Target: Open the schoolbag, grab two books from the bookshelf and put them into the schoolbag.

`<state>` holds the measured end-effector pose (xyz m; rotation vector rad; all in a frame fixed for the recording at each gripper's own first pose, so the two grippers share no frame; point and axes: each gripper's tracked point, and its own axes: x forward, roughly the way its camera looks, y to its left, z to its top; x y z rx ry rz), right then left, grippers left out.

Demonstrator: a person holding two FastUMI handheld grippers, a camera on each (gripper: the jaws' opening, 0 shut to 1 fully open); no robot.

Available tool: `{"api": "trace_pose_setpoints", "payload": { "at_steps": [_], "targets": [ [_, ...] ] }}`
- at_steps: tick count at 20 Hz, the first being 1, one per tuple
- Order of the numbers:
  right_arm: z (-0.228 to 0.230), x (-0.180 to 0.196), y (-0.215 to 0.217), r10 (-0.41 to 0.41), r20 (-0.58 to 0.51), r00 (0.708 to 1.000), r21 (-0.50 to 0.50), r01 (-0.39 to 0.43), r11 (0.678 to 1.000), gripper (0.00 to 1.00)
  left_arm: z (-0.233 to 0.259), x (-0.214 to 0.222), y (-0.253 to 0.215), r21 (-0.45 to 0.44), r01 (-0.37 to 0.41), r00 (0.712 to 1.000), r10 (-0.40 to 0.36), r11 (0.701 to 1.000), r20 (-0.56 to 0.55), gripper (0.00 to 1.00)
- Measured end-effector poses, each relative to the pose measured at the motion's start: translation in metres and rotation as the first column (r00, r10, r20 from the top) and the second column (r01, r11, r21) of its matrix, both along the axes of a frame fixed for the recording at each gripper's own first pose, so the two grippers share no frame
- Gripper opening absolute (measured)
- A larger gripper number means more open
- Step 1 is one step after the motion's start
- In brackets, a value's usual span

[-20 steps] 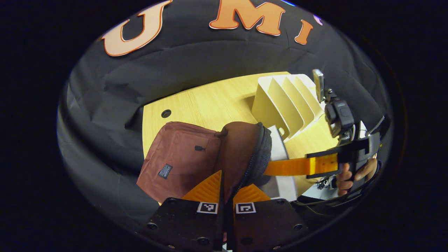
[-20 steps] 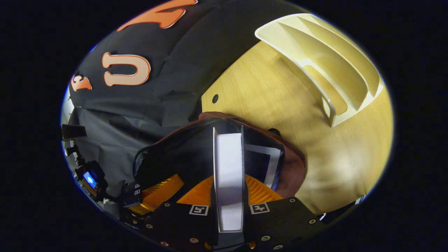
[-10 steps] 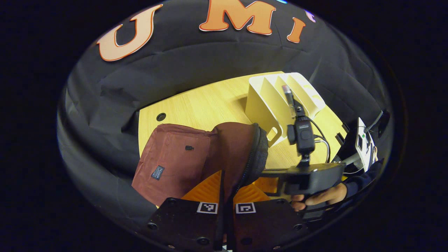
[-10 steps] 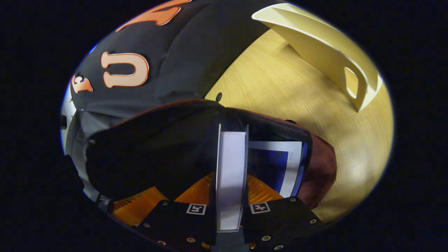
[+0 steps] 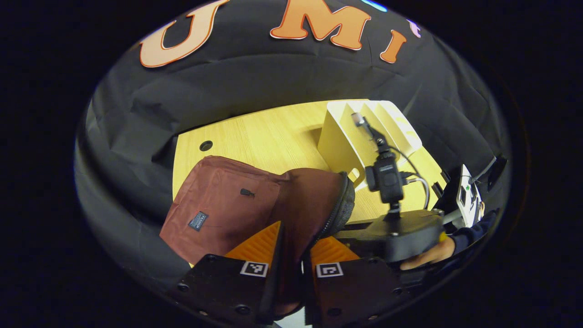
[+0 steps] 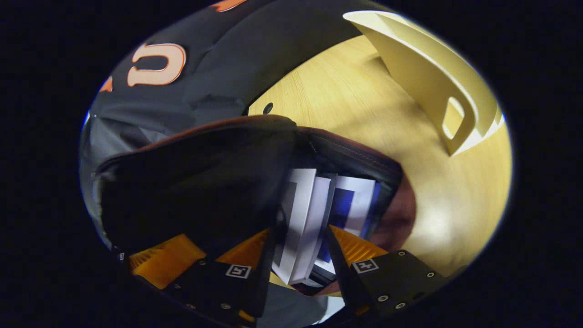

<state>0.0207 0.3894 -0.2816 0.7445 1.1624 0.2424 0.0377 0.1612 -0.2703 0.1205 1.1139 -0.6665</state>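
Observation:
A maroon schoolbag lies on the wooden table, and my left gripper is shut on the edge of its raised flap. In the right gripper view the bag's mouth gapes dark. Inside it a white book leans between the spread fingers of my right gripper, which stands open. A blue-and-white book lies beside it in the bag. The cream bookshelf stands behind the bag with bare slots.
A hand holds the right gripper's black body at the bag's mouth, with a camera and cables above it. The bookshelf rises at the far right. A round cable hole sits near the table's far edge.
My right gripper pushed the white book deeper into the bag, then its fingers spread and the book now leans loose. My left gripper keeps holding the flap up.

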Motion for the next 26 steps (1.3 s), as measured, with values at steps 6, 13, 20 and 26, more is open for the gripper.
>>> {"api": "trace_pose_setpoints", "payload": {
  "at_steps": [6, 13, 20, 26],
  "targets": [
    [0.022, -0.004, -0.083, 0.002, 0.091, 0.996, -0.104, 0.007, 0.995, 0.76, -0.003, -0.023, -0.03, -0.055, -0.096, 0.994, 0.092, 0.994, -0.066, 0.96],
    [0.057, -0.01, -0.194, 0.021, 0.214, 0.977, -0.212, 0.025, 0.977, 0.92, 0.03, -0.053, -0.12, -0.086, -0.13, 0.992, 0.129, 0.988, -0.011, 0.98],
    [0.116, -0.018, -0.323, 0.061, 0.399, 0.915, -0.321, 0.077, 0.944, 0.97, 0.066, -0.067, -0.217, -0.145, -0.199, 0.971, 0.214, 0.969, 0.101, 0.98],
    [0.207, -0.018, -0.409, 0.144, 0.603, 0.785, -0.447, 0.183, 0.875, 0.97, 0.13, -0.065, -0.254, -0.226, -0.335, 0.869, 0.393, 0.915, 0.301, 0.98]
  ]
}}
